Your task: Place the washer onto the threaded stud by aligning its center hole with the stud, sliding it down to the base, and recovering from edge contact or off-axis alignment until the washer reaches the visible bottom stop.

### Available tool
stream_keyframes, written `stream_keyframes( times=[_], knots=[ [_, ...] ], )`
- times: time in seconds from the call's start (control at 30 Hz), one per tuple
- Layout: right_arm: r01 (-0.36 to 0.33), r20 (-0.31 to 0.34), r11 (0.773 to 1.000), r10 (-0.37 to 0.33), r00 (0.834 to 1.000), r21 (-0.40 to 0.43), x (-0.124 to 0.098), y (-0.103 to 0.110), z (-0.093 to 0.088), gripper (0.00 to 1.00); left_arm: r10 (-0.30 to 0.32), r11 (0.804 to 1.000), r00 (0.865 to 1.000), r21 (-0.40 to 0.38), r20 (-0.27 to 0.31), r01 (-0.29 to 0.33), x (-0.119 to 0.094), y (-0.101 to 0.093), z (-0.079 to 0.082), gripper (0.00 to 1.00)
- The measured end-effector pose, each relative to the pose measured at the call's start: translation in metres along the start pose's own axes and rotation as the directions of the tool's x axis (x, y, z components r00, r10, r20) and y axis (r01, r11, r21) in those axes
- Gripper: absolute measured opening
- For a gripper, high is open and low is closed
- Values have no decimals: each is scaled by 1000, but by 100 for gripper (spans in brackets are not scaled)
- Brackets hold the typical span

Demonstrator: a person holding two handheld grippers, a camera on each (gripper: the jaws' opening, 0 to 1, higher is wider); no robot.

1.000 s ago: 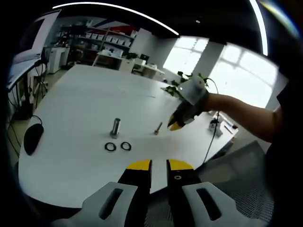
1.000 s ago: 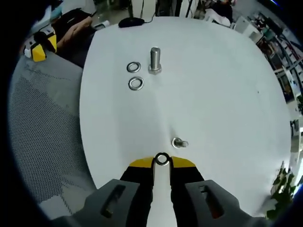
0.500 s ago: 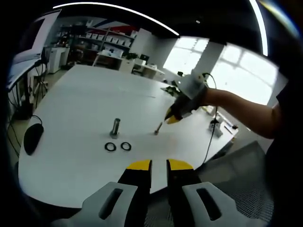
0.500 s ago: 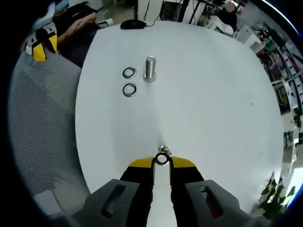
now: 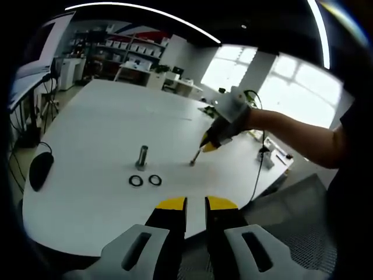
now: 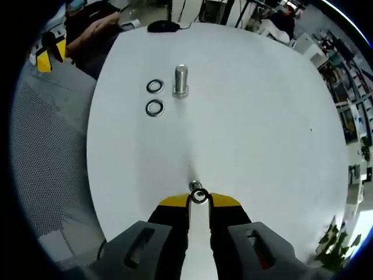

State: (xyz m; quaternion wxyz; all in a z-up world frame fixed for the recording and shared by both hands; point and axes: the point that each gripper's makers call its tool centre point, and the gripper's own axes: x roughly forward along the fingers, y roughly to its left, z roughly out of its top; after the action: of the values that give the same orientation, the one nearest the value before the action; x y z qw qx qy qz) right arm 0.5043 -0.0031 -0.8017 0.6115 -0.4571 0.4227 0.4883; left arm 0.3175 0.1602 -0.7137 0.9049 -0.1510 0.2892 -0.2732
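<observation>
Wide white table (image 6: 262, 116) under both fisheye views. Right gripper (image 6: 199, 198) clamped on a small metal washer (image 6: 199, 197), pinched by its rim at the yellow jaw tips, ring face toward the camera with the hole open. Just past the washer, touching or nearly so, the tip of a small threaded stud (image 6: 195, 186) standing on the table; hard to tell whether hole and stud are truly lined up. From the left gripper view, the same stud (image 5: 194, 158) seen from the side, leaning in the picture, with the right gripper (image 5: 208, 144) held by a person's arm right at its top.

Farther off, a larger upright bolt (image 6: 180, 80) with two spare washers (image 6: 154, 97) just beside it, and a dark computer mouse (image 6: 159, 26) near the table edge.

Left gripper (image 5: 194, 204) held back at the table edge, jaws nearly together with only a slim gap, gripping nothing.

Washer likely light, rigid, smooth and slippery: best held by the outer rim only, centre left free, and prone to catch on the threads if tilted.
</observation>
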Motion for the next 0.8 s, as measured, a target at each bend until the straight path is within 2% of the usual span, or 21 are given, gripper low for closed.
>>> stream_keyframes(
  times=[0.57,0.8],
  knots=[
    [-19,-8,1000,20,1000,5,9,-2,0,13,3,1000,1000,-5,-9,-3,0,1,-2,10],
    [-36,-20,999,36,999,10,22,-1,-4,13,6,1000,1000,-8,-11,-6,0,1,-2,10]
  ],
)
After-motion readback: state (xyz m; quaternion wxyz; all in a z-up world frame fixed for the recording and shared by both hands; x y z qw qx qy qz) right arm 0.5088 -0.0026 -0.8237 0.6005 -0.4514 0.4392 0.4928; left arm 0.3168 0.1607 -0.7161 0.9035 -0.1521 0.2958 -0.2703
